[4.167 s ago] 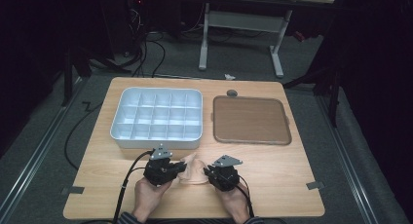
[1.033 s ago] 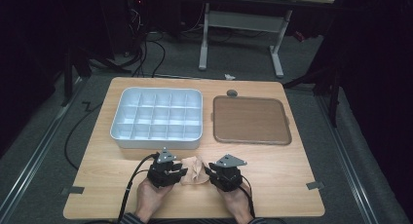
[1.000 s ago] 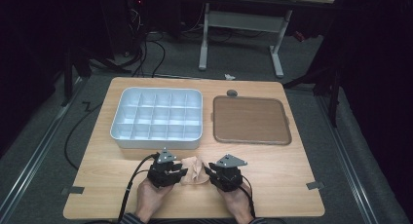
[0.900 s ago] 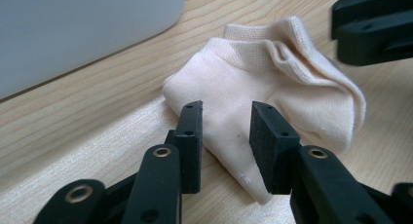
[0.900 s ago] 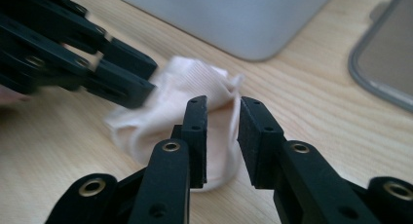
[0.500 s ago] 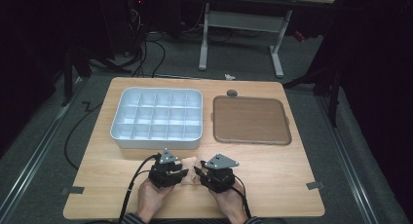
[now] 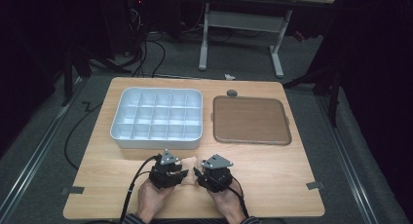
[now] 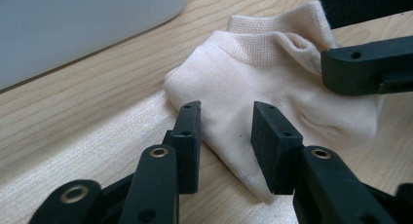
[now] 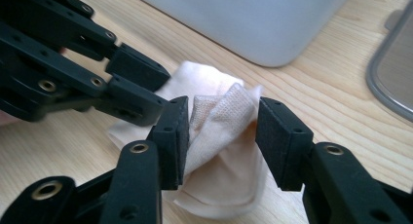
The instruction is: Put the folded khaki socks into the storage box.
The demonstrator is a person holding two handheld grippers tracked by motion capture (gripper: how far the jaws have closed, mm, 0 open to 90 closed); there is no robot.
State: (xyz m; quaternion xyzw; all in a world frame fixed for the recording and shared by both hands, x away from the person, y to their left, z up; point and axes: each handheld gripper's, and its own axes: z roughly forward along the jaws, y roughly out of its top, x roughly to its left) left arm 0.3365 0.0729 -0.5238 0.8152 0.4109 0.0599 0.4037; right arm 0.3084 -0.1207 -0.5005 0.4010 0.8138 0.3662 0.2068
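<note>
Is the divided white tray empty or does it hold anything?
Empty: in the high view every compartment of the white tray shows a bare bottom.

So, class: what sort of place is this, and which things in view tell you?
Probably a lab set up for recording: a wooden table on grey floor, cables trailing behind, a second desk beyond, dark surroundings, and two hand-held grippers over a sock.

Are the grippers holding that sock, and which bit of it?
Neither holds it yet. The left gripper is open over the sock's folded end, and the right gripper is open around its ribbed cuff.
</note>
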